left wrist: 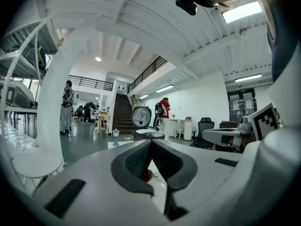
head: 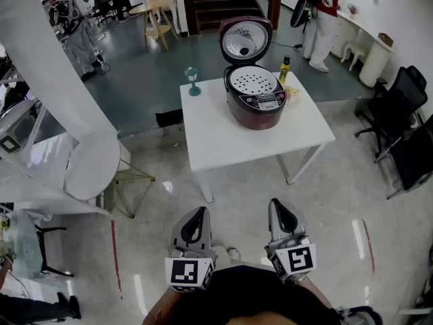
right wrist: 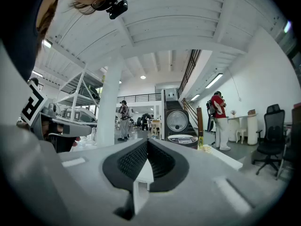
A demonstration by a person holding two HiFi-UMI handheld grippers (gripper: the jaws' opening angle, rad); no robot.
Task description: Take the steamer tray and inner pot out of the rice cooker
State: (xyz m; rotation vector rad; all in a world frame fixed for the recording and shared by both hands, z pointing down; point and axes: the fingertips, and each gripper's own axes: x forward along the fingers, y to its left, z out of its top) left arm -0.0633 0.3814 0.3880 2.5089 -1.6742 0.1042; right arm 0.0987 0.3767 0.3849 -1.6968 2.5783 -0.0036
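A dark red rice cooker [head: 256,99] stands on the white table [head: 223,144] with its lid [head: 245,40] raised. A white perforated steamer tray [head: 253,81] sits in its mouth; the inner pot beneath is hidden. My left gripper [head: 198,219] and right gripper [head: 280,214] hang close to my body, well short of the table, both shut and empty. In the left gripper view the left gripper [left wrist: 151,143] points at the distant cooker [left wrist: 149,134]. In the right gripper view the right gripper [right wrist: 147,142] points toward the cooker [right wrist: 182,141].
A small teal lantern [head: 193,82] and a yellow bottle [head: 285,69] stand on the table's far side. A white round column [head: 64,107] and a low round table [head: 95,164] are at left. Black office chairs [head: 396,110] stand at right. People stand in the background.
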